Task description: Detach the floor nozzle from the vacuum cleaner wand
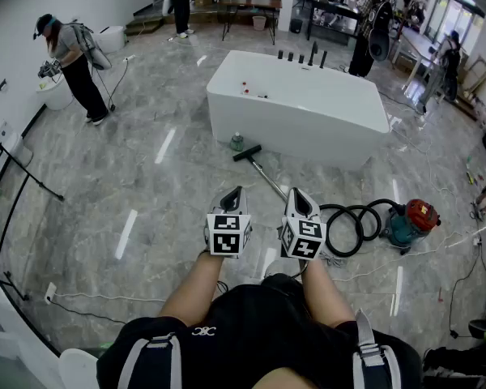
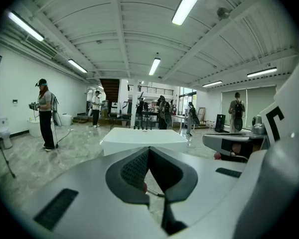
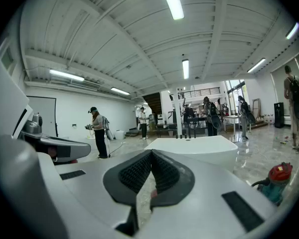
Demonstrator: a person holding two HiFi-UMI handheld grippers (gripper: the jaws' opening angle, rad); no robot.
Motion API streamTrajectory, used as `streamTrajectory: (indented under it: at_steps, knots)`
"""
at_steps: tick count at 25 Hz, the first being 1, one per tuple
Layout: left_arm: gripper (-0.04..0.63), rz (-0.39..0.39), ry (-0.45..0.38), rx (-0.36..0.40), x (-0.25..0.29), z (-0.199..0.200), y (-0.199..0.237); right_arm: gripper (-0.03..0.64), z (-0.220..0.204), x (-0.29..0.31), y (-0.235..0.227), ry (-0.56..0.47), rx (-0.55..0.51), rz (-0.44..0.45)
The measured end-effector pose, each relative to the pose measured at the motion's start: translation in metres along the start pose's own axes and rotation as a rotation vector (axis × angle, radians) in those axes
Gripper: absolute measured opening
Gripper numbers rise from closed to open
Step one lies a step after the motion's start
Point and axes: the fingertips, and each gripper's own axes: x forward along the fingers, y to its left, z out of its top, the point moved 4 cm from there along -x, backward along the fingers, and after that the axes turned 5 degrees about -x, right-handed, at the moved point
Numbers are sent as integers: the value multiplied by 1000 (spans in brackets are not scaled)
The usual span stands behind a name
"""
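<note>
The vacuum's black floor nozzle (image 1: pixel 246 153) lies on the grey marble floor in front of the white bathtub. Its thin metal wand (image 1: pixel 269 181) runs back toward me, joined to a coiled black hose (image 1: pixel 352 229) and the red and teal vacuum body (image 1: pixel 411 221), which also shows at the right gripper view's edge as the vacuum body (image 3: pixel 276 181). My left gripper (image 1: pixel 238 190) and right gripper (image 1: pixel 296 193) are held side by side in the air, short of the wand. Both are shut with nothing between the pads: left gripper (image 2: pixel 149 149), right gripper (image 3: pixel 151 152).
The white bathtub (image 1: pixel 300 104) stands ahead, with a green bottle (image 1: pixel 236 143) at its foot. A person (image 1: pixel 73 63) works at the far left; other people and tables (image 1: pixel 251 6) fill the back. Cables (image 1: pixel 105 314) trail on the floor. A black stand (image 1: pixel 20 177) is at left.
</note>
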Motion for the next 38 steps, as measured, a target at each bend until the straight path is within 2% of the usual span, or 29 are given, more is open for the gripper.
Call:
streamTrajectory:
  at_steps: [8,16,25,32,38]
  knots:
    - [-3,8,23,-14,30,0,25,5,1,44,-1,-9,20,5]
    - [-3,33,41,15,101,19,32,6,13,114,-34,-16,31,21]
    - [-3,40,45,19,212,72,24,6,44,204,-109,-18,71,21]
    - [-3,39,67,39,289,86,2,6,50,266,-164,-3,91,43]
    - [-3,76,75,31,329,94,14,6,54,316,-178,13,119,85]
